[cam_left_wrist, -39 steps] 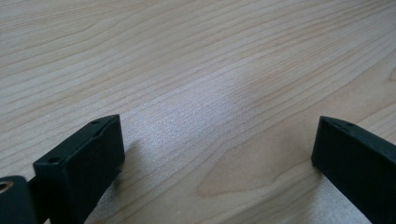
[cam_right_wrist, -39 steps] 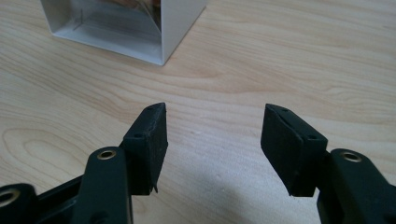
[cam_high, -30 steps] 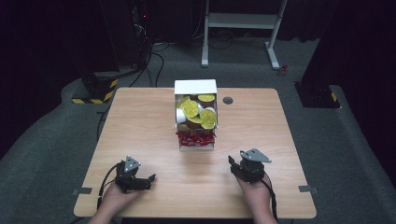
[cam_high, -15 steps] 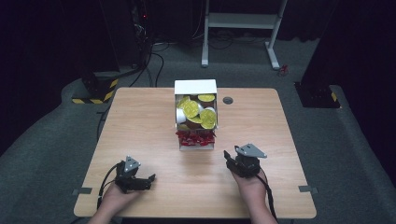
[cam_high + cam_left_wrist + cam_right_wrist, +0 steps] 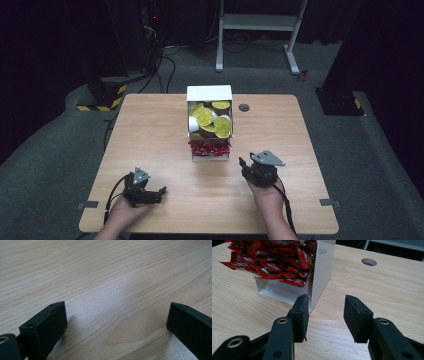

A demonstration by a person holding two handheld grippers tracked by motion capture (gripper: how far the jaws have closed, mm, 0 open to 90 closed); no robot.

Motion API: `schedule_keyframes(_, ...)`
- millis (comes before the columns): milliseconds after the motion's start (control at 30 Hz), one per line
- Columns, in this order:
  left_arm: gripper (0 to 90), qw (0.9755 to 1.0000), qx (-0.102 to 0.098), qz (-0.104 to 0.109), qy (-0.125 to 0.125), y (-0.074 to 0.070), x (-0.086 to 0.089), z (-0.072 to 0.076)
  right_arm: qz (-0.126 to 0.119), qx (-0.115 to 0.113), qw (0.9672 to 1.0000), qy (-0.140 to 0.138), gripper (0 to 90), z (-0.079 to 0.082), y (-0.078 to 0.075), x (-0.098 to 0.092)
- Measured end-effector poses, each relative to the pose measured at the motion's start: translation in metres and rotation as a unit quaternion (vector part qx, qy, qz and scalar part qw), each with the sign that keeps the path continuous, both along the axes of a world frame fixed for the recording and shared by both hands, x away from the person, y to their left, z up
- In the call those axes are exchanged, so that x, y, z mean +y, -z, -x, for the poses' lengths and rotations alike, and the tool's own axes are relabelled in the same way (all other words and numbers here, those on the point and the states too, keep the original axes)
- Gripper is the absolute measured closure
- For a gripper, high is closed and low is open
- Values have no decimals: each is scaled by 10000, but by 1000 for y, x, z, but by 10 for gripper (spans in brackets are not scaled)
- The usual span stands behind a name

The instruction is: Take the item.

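Resting on our counter, left claw gapes wide at seven o'clock; right claw, half open and empty, faces the red sachets.

My table is pale wood, smooth and matt, with fine grain. The dispenser box looks like glossy white plastic; its red packets are shiny foil. My right gripper has matt black jaws.

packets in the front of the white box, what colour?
Red packets, glossy; clearest in the right gripper view.
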State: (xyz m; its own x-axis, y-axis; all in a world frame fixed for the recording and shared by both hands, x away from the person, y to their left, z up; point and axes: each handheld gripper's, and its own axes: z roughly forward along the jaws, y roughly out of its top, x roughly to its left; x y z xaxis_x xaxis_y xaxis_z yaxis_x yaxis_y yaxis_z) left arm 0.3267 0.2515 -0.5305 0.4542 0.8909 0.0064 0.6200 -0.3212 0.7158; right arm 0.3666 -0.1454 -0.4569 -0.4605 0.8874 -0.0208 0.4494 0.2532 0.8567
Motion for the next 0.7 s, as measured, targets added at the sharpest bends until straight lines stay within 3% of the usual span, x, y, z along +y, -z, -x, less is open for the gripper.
schedule_keyframes(700,36,10000,-6,9,-4,0,0,0,35,-134,9997,-177,556,-12,-10,17)
